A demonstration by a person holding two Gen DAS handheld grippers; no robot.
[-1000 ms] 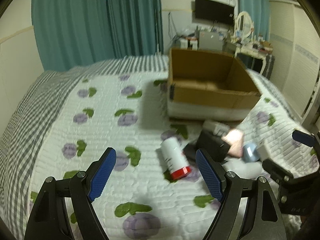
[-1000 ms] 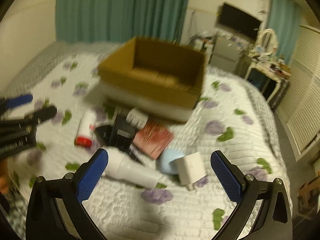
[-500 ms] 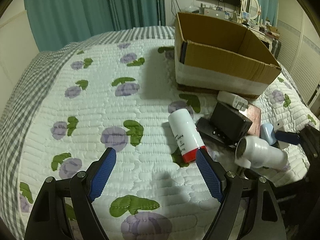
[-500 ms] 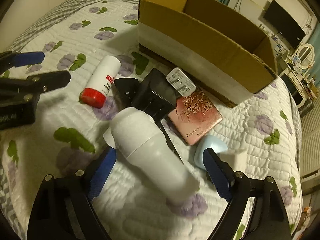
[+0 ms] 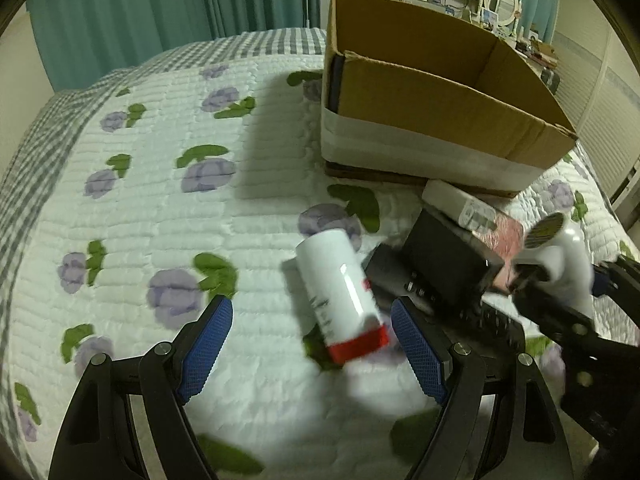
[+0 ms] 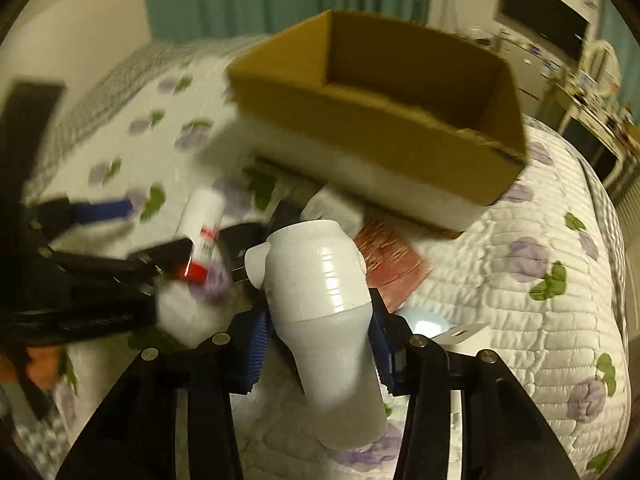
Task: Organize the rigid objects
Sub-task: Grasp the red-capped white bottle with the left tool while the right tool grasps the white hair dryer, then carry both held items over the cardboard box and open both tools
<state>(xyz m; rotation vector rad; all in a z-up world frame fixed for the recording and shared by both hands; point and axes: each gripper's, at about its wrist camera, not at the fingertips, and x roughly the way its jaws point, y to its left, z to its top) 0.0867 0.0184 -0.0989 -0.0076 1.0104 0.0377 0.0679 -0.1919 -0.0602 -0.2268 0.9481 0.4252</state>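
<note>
Dim, warm indoor light with a yellowish cast, falling from above. Broad soft shadow thrown left of the cardboard box (image 5: pixel 420 120) onto the quilt (image 5: pixel 160 208). Small glare streak on the white tube (image 5: pixel 344 292); sheen on the white dryer (image 6: pixel 320 280). Motion blur heavy across the right wrist view, smearing box and left side; milder blur low in the left view. Strong fisheye bending, black vignette at corners.

Box floor (image 6: pixel 404 98) blurred, red-capped tube (image 6: pixel 202 236) smeared, black device (image 5: pixel 444 264) partly hidden
</note>
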